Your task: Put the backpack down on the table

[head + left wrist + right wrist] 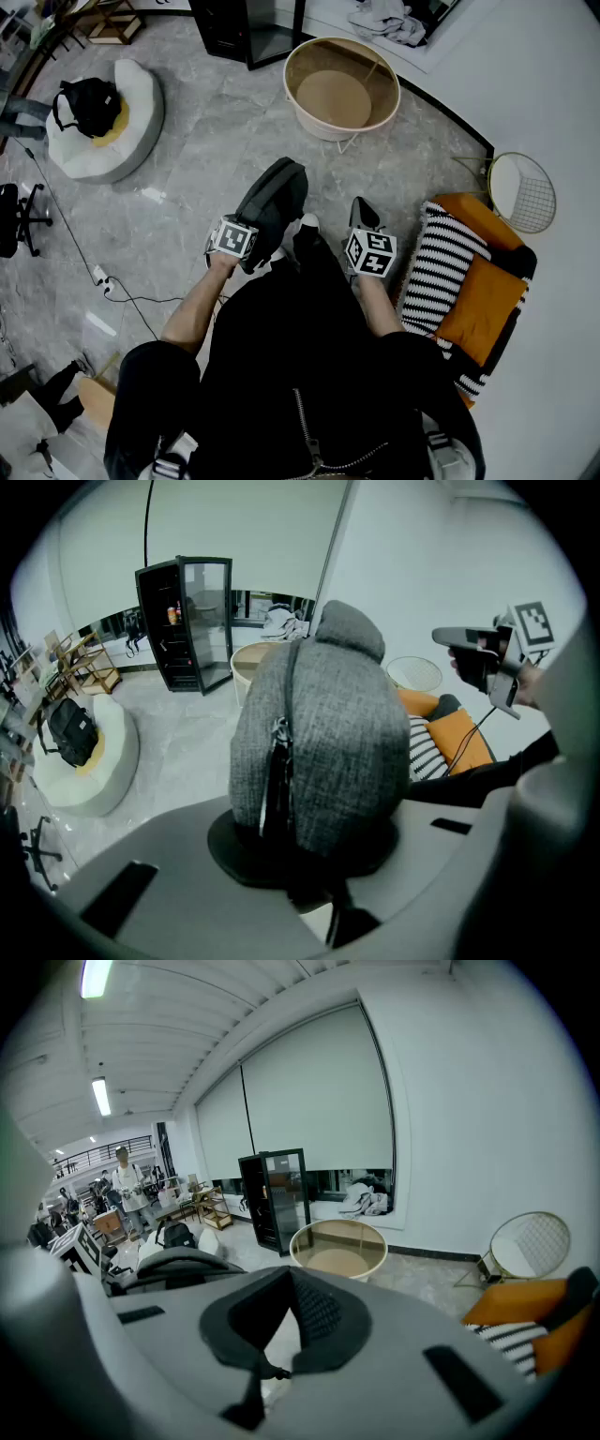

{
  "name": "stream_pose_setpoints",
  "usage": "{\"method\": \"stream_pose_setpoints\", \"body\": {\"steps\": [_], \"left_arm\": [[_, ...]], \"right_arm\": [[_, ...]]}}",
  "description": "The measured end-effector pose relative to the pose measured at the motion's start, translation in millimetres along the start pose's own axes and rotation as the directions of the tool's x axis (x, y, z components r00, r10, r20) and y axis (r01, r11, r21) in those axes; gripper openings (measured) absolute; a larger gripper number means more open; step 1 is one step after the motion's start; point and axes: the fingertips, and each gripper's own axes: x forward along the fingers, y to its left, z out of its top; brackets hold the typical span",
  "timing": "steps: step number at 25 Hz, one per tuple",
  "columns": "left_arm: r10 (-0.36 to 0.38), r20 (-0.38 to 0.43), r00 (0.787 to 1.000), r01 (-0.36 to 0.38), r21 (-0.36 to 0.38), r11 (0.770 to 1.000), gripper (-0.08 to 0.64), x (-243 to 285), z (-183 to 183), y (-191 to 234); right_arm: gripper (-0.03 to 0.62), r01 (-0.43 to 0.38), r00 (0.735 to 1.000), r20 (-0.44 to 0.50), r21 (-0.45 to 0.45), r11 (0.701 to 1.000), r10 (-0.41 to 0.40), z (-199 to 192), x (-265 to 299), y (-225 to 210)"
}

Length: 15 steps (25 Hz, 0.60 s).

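A grey fabric backpack (274, 202) with a black zipper hangs over the floor in front of me. My left gripper (246, 246) is shut on its near end. In the left gripper view the backpack (323, 742) fills the middle and hides most of the left gripper (302, 860). To the right, my right gripper (362, 214) is shut and holds nothing. Its closed tips show in the right gripper view, right gripper (286, 1327). A round beige table (298, 103) with a raised rim stands ahead, beyond the backpack, and also appears in the right gripper view, table (367, 1258).
A chair with a striped cushion (441, 262) and orange cushions (483, 300) stands at my right. A wire side table (525, 192) is beside it. At far left a white pouf (131, 131) carries a black bag (89, 103). A dark glass cabinet (187, 621) stands at the back.
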Motion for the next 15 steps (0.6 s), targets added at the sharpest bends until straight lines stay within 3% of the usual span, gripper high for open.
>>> {"method": "stream_pose_setpoints", "body": {"steps": [15], "left_arm": [[-0.007, -0.031, 1.0, 0.008, 0.034, 0.999, 0.075, 5.3, -2.2, -3.2]], "right_arm": [[0.011, 0.017, 1.0, 0.006, 0.021, 1.0, -0.018, -2.9, -0.8, -9.0]]}}
